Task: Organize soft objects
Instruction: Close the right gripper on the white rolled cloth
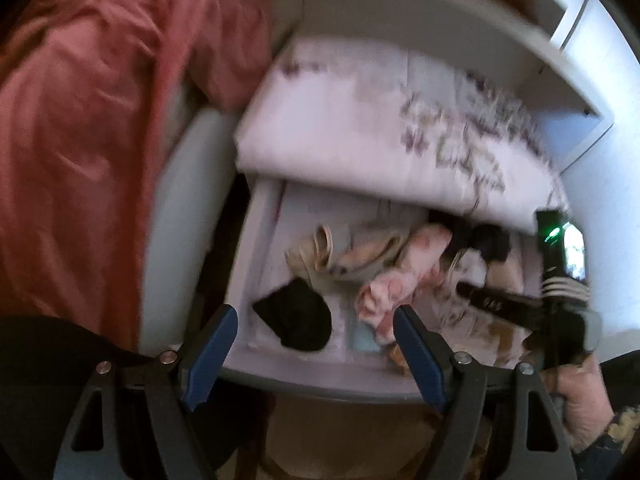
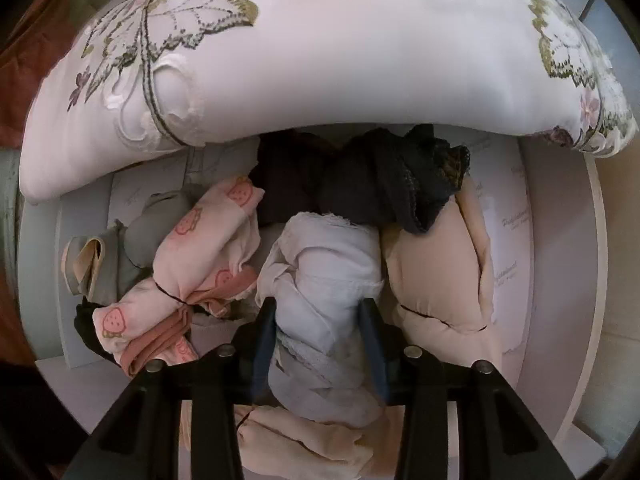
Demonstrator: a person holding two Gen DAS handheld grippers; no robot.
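A jumble of soft garments fills an open white drawer [image 2: 560, 240]. At centre lies a rolled white lace-edged garment [image 2: 324, 280]. Left of it, touching, sits a pink strawberry-print bundle [image 2: 208, 256] tied with a dark band; further left, a grey padded piece [image 2: 156, 224]. A black lace garment [image 2: 400, 184] rests behind, and a peach roll [image 2: 436, 280] lies just right. A small black item [image 1: 296, 314] sits near the drawer's front left.
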